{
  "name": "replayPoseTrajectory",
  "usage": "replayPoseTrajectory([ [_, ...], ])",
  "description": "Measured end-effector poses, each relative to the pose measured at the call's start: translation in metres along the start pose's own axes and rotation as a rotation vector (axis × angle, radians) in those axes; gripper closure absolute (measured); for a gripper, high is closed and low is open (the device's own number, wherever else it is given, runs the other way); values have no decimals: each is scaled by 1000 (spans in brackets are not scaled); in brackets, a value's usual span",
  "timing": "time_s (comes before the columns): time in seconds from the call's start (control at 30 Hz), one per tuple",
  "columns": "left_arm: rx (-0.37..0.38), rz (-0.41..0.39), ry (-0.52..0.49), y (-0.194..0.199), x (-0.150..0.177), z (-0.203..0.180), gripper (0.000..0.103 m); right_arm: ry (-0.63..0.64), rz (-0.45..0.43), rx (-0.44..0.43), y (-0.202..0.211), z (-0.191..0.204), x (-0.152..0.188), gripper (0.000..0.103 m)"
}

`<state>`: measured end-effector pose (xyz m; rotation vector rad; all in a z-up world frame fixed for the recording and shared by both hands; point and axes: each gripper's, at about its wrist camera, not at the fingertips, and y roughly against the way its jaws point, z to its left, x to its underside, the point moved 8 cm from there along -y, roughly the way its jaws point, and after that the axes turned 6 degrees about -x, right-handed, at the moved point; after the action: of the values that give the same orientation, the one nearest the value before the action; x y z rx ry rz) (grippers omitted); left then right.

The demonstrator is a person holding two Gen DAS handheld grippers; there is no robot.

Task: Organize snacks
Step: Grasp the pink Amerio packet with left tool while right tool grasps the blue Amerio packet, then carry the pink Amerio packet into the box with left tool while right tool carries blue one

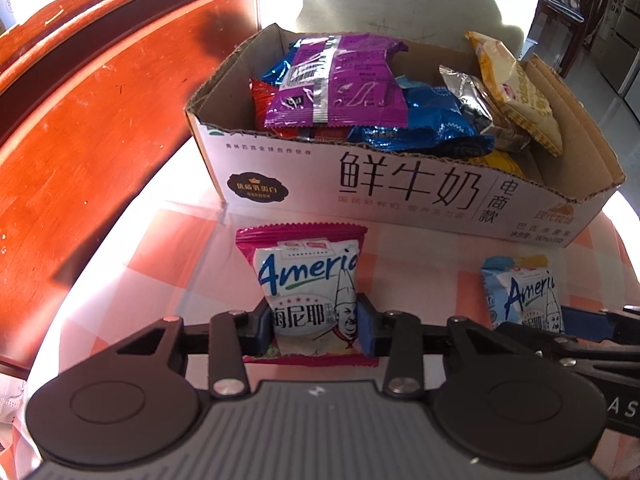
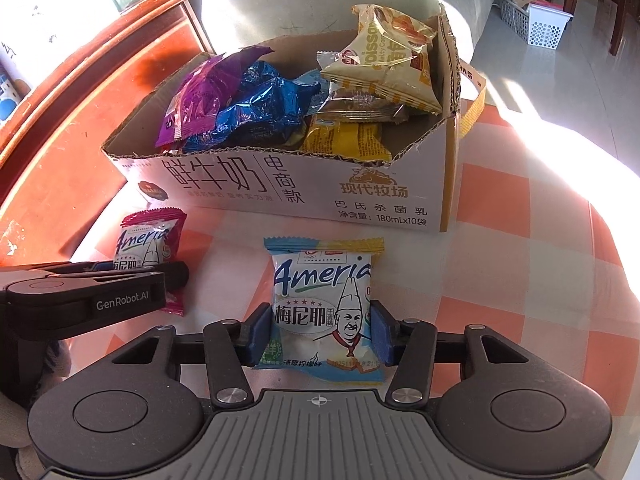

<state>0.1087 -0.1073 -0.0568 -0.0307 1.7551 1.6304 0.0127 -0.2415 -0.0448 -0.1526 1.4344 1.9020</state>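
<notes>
My left gripper (image 1: 314, 326) is shut on a pink-edged snack packet (image 1: 308, 280), held in front of the cut-open milk carton box (image 1: 360, 196). My right gripper (image 2: 318, 334) is shut on a blue-and-yellow snack packet (image 2: 322, 300), also in front of the box (image 2: 304, 196). The box holds several packets: a purple one (image 1: 340, 84), blue foil ones (image 1: 424, 120), and cream and yellow ones (image 2: 384, 68). Each gripper shows in the other's view, the right at the edge (image 1: 580, 328) and the left at the edge (image 2: 100, 292).
A checked orange-and-white tablecloth (image 2: 520, 260) covers the round table. A red wooden cabinet (image 1: 80, 120) stands to the left. A white perforated basket (image 2: 536, 20) and chairs stand on the floor at the far right.
</notes>
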Motion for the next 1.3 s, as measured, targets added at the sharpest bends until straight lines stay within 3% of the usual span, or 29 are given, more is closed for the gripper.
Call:
replayPoseTrajectory([
  [0.57,36,-27,23,22,11,20,66,43,-11,-47,15,10,0,53],
  [1.03,14,-233,-37,78,-11,2,67,107,-110,-84,44,29,-15,53],
  [1.3,-21,-357,-12,102,-46,1,67,129,-251,-62,73,30,-46,53],
])
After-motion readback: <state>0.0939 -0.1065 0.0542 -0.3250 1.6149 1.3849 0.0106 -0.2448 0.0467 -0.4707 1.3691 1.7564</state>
